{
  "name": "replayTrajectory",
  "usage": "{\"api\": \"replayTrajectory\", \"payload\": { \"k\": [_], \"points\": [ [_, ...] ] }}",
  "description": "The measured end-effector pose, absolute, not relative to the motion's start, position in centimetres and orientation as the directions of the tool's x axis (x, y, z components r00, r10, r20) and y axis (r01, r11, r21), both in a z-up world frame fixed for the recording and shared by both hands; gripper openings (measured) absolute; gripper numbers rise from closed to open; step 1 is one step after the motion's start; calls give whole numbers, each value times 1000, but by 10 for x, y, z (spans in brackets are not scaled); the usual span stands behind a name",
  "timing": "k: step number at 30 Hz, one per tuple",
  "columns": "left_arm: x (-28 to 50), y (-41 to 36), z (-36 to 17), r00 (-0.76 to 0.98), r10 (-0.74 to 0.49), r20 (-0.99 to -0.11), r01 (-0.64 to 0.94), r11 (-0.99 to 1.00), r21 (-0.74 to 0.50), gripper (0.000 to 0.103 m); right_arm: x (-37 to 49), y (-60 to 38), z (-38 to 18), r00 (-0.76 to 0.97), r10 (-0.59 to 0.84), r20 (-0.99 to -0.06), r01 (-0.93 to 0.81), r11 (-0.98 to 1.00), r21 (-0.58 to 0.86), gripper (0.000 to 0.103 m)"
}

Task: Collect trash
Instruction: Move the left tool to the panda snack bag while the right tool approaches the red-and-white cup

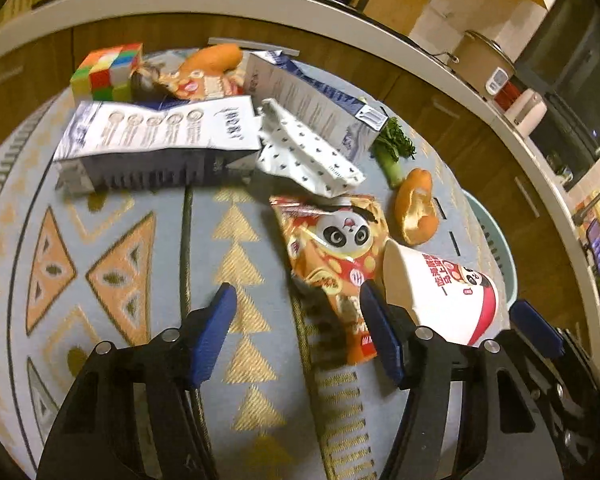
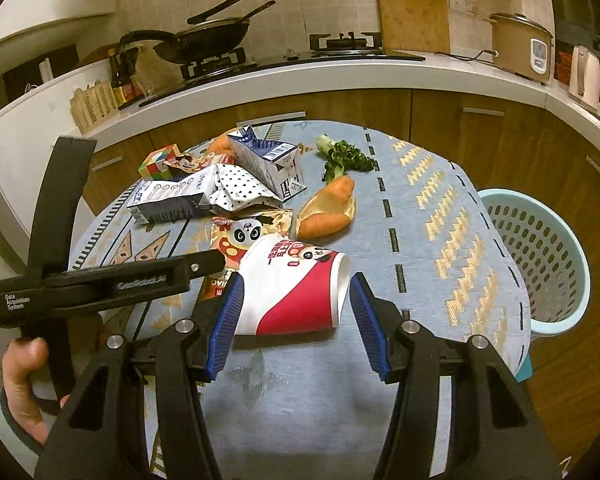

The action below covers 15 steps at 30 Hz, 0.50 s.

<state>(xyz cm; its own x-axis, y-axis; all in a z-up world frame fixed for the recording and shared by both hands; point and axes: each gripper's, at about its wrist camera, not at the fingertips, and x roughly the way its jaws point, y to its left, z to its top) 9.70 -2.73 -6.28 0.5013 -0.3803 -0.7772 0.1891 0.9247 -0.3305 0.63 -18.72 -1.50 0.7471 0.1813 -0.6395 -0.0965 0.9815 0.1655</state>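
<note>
An orange panda snack bag (image 1: pixel 332 248) (image 2: pixel 240 236) lies on the patterned round table (image 2: pixel 428 248). Its lower end reaches between the fingers of my left gripper (image 1: pixel 298 332), close to the right pad, and the pads stand apart from it. A red-and-white noodle cup (image 2: pixel 292 292) (image 1: pixel 444 288) lies on its side beside the bag. My right gripper (image 2: pixel 296 316) straddles it, open: the left pad sits at the cup's wall and a gap shows at the right pad. In the right wrist view the left gripper (image 2: pixel 216 260) appears side-on, held by a hand (image 2: pixel 20 380).
Two flattened milk cartons (image 1: pixel 160 140) (image 1: pixel 312 100), dotted crumpled paper (image 1: pixel 304 156), a torn bread roll (image 1: pixel 416 212), greens (image 1: pixel 392 144), a puzzle cube (image 1: pixel 108 72) and another wrapper (image 1: pixel 196 84) lie farther back. A pale green basket (image 2: pixel 540 260) stands by the table's right edge. A kitchen counter (image 2: pixel 340 76) curves behind.
</note>
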Motion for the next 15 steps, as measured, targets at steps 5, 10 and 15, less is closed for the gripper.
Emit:
{"api": "replayTrajectory", "payload": {
  "k": [5, 10, 15],
  "points": [
    [105, -48, -64, 517, -318, -795, 199, 948, -250, 33, 3, -184, -20, 749, 172, -640, -90, 983, 158, 51],
    [106, -54, -63, 534, -283, -797, 214, 957, -197, 10, 1, -189, -29, 742, 170, -649, -63, 981, 186, 59],
    [97, -42, -58, 556, -291, -779, 210, 955, -208, 6, 2, -177, -33, 733, 175, -658, -65, 980, 189, 80]
  ]
}}
